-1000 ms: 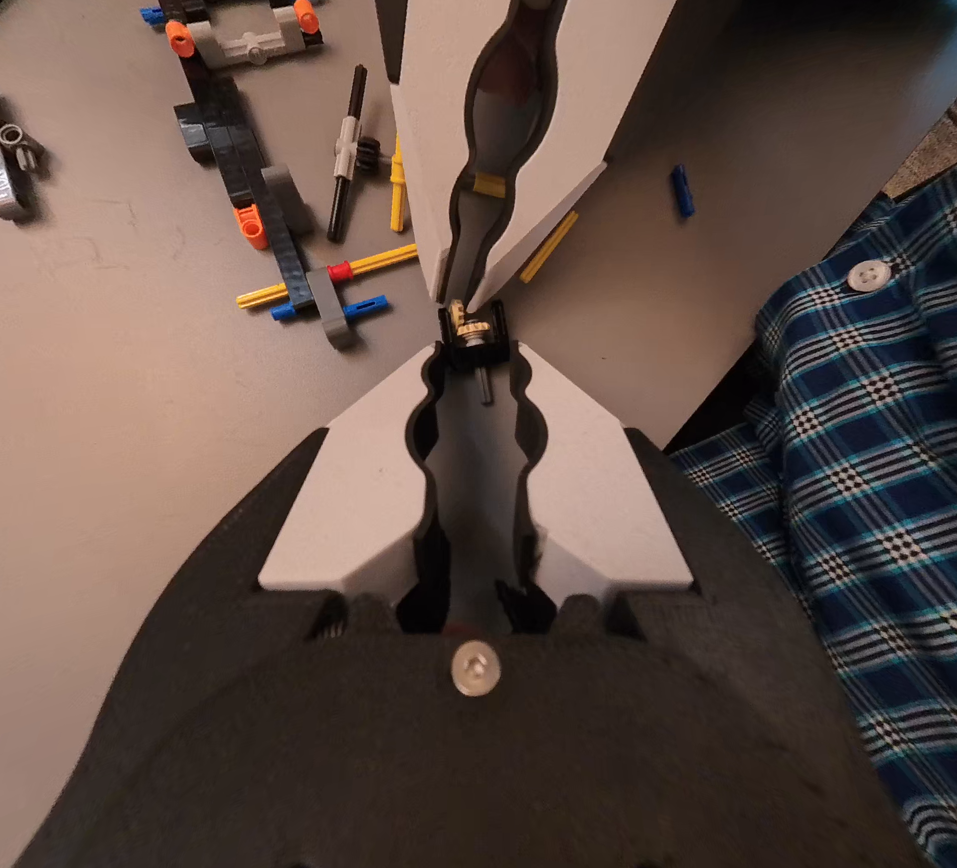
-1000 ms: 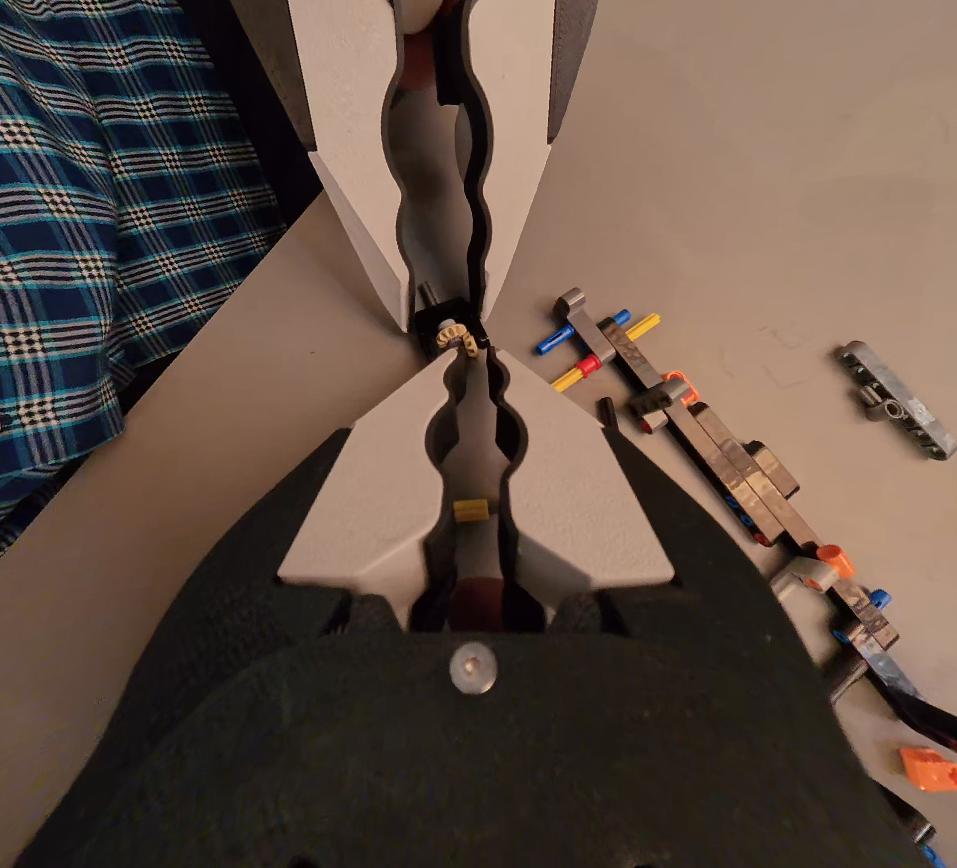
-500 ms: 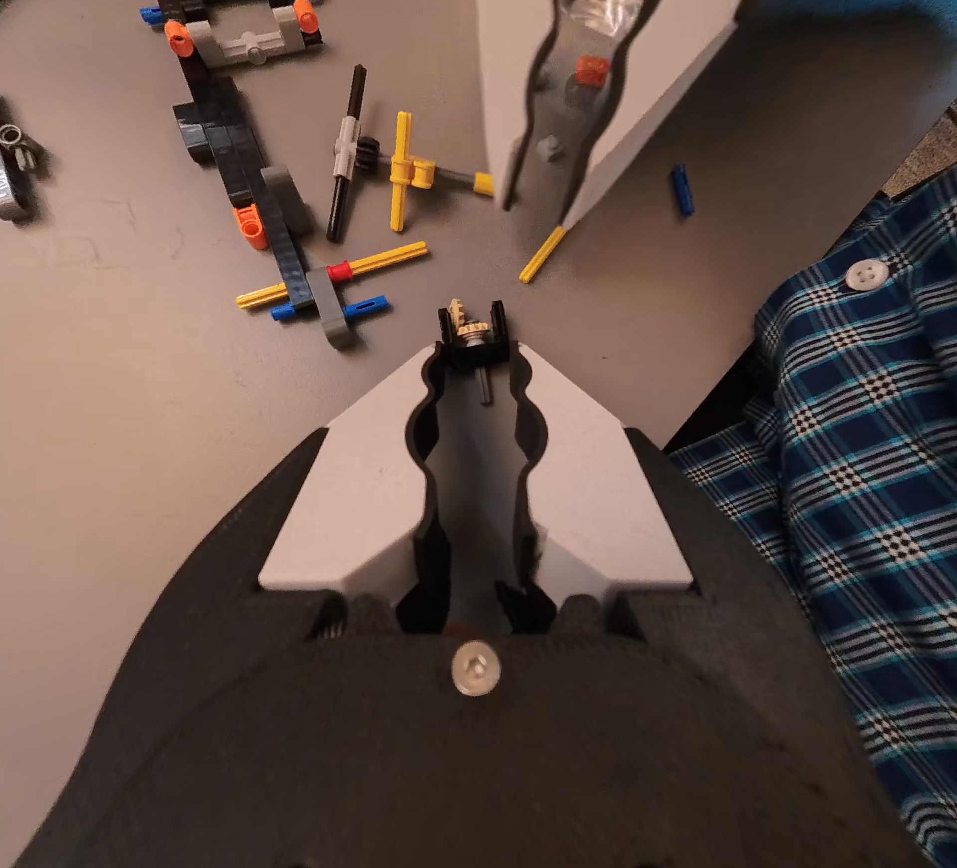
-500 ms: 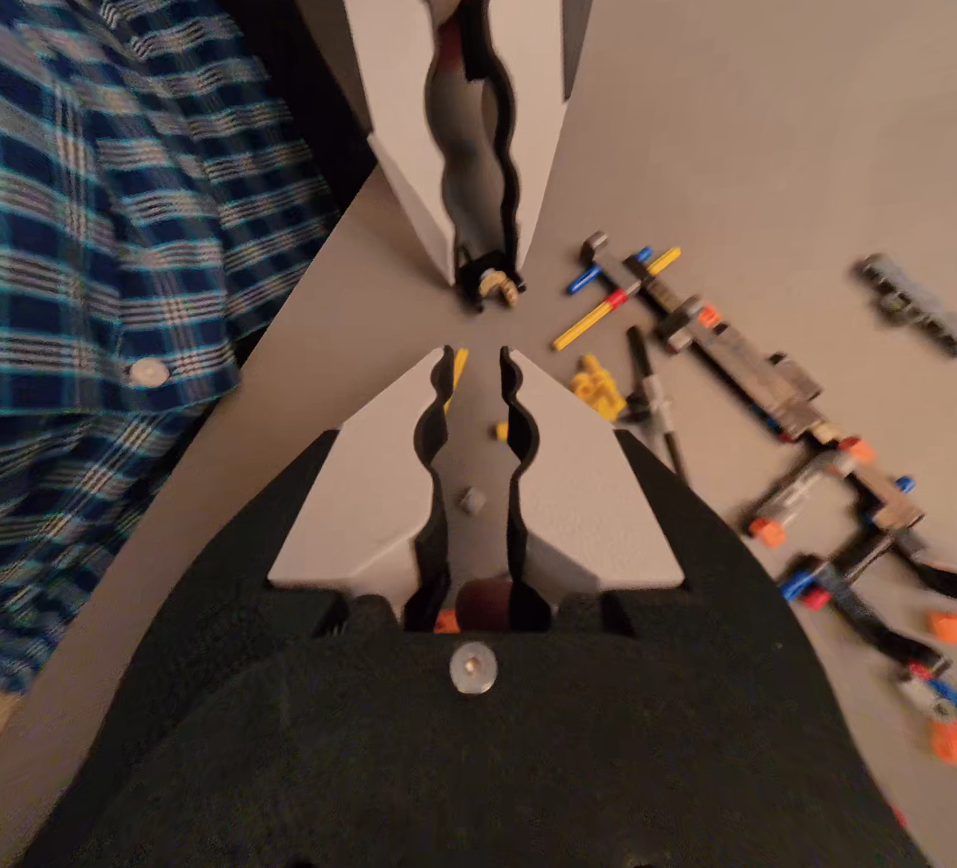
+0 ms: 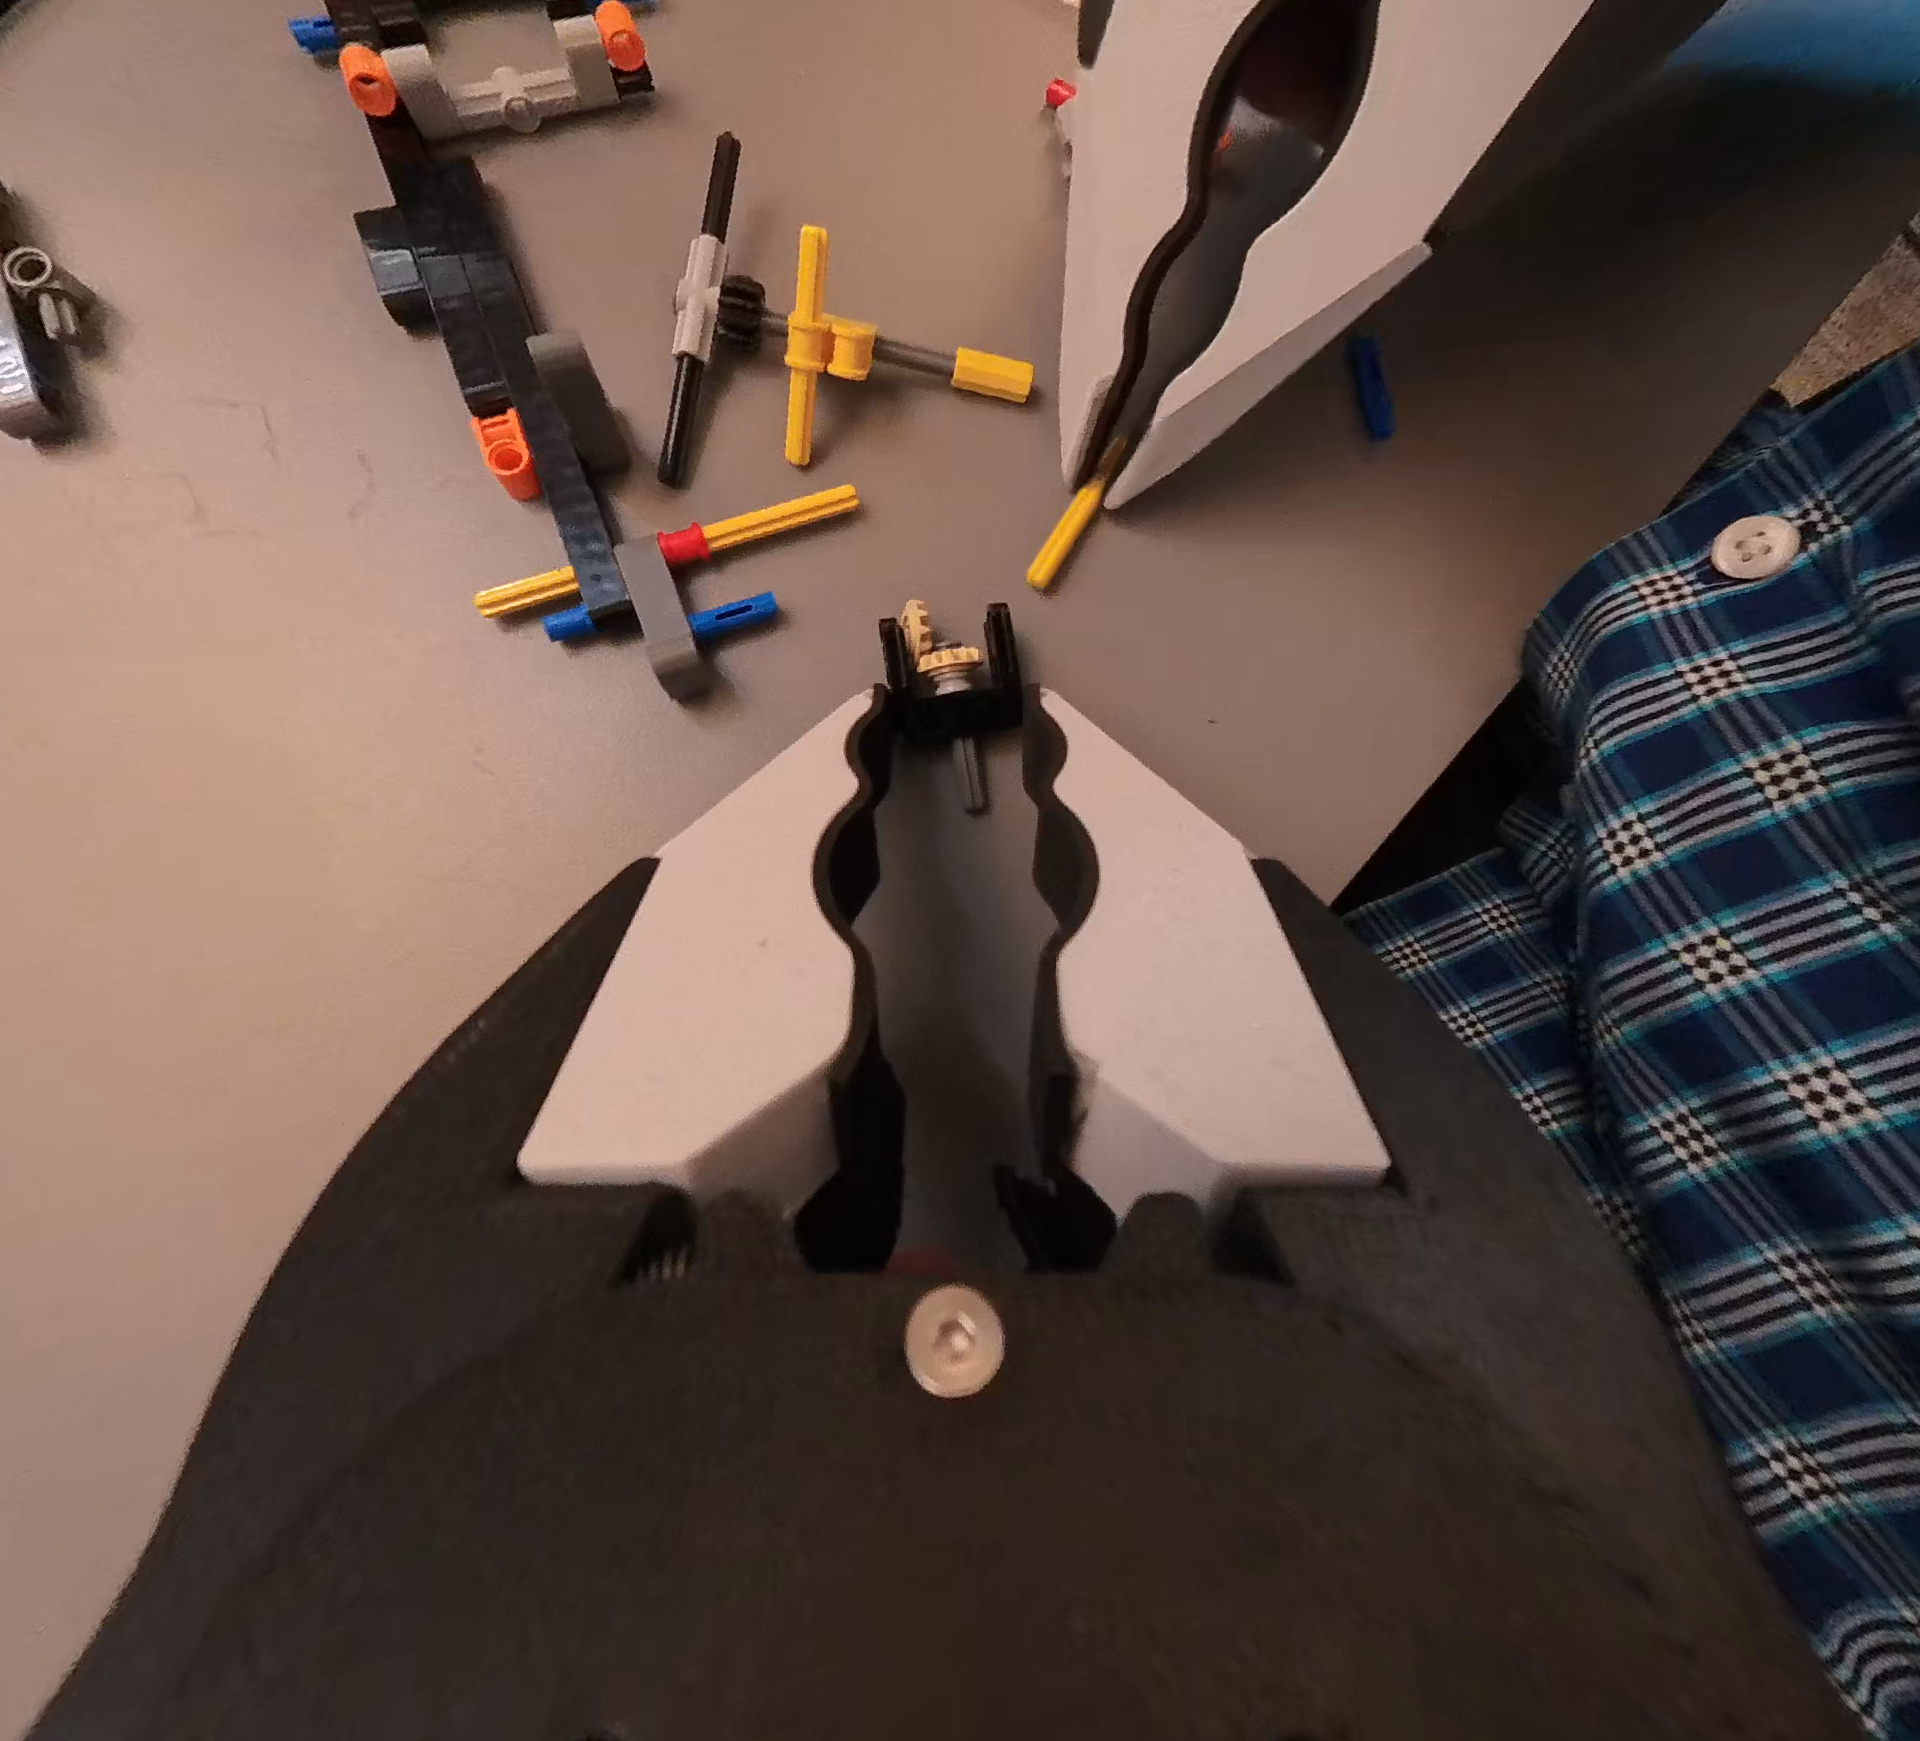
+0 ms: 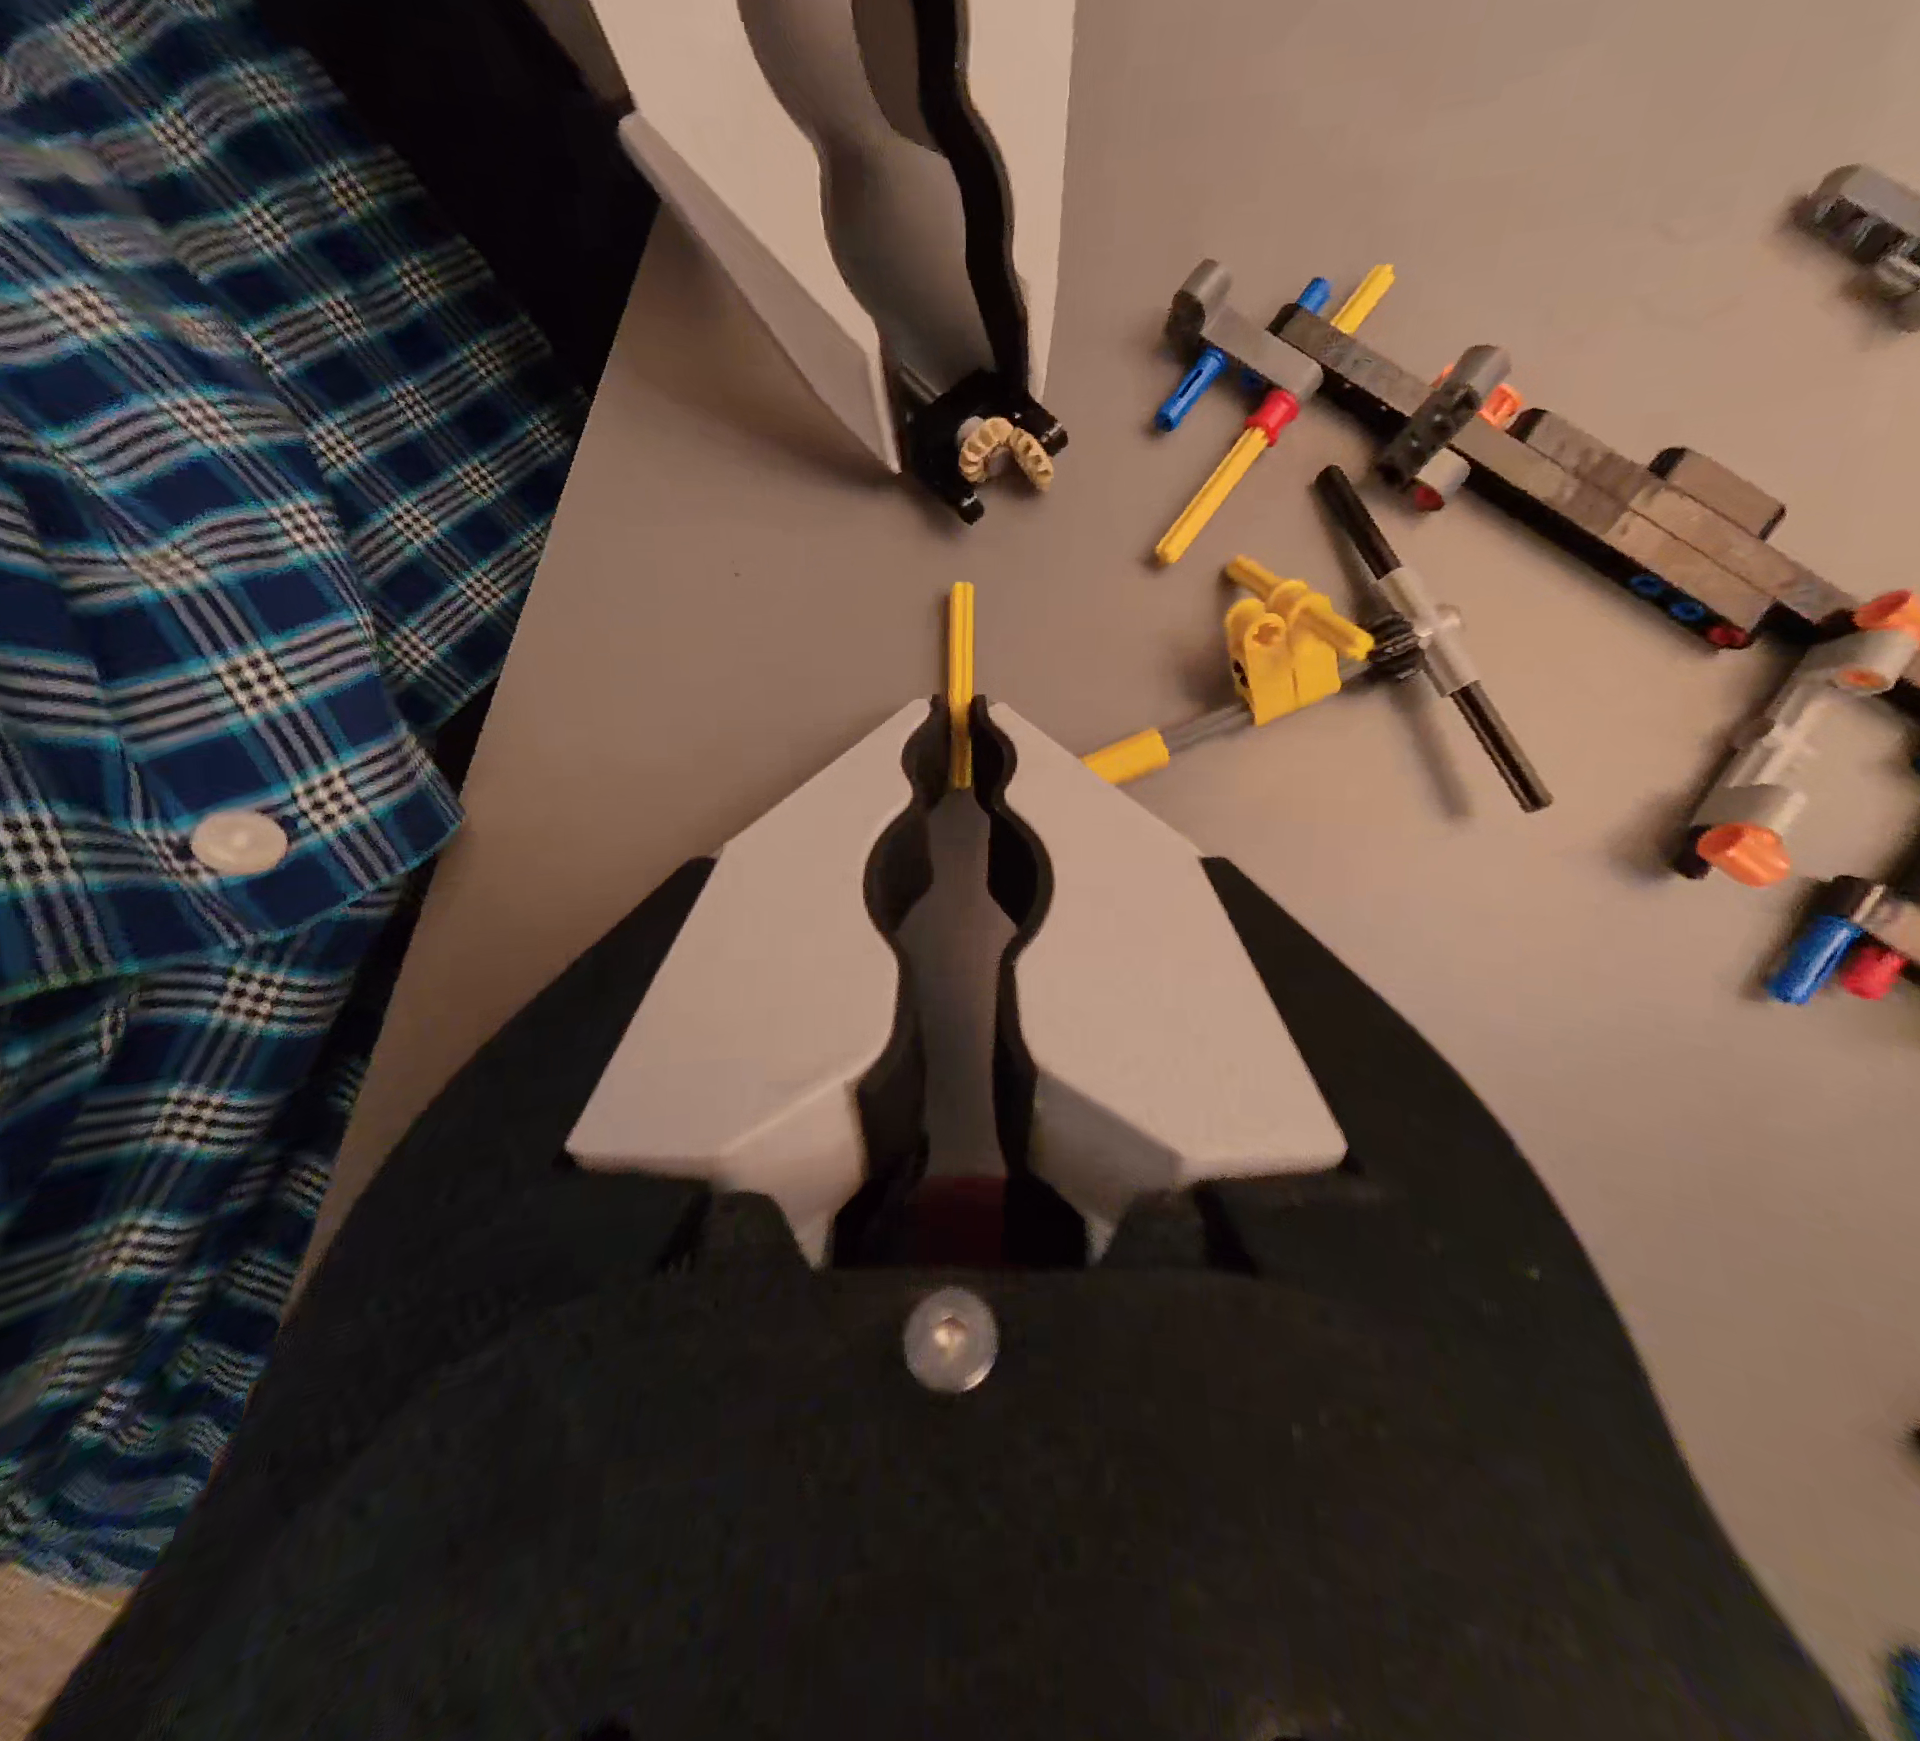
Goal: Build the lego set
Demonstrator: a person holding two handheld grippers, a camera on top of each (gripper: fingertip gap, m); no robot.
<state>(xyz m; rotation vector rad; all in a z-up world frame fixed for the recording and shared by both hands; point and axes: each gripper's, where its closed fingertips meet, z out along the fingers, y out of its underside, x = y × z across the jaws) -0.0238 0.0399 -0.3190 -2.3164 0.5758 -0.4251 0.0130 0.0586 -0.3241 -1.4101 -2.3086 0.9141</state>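
My left gripper (image 5: 951,704) is shut on a small black frame with tan gears and a grey axle (image 5: 945,663), held just above the table; it also shows in the right wrist view (image 6: 987,444). My right gripper (image 6: 961,715) is shut on a short yellow axle (image 6: 960,652), whose free end points toward the gear frame a short way off. In the left wrist view the right gripper (image 5: 1101,486) shows at upper right with the yellow axle (image 5: 1062,538) sticking out of its tips.
A long black and grey beam assembly with orange, blue, red and yellow pins (image 5: 488,268) lies on the grey table (image 5: 208,808). A yellow and black cross-axle piece (image 5: 800,330) lies beside it. A blue pin (image 5: 1369,387) lies near the table edge. A plaid shirt (image 5: 1714,860) is at the right. Some 5 cm of space lies between my two pairs of fingers. The blue pin (image 5: 1369,387) sits 7 cm or so from the ends of my right fingers.
My right gripper let go of the gear frame, pulled back, and closed on the yellow axle lying on the table. My left gripper stayed put, holding the gear frame.
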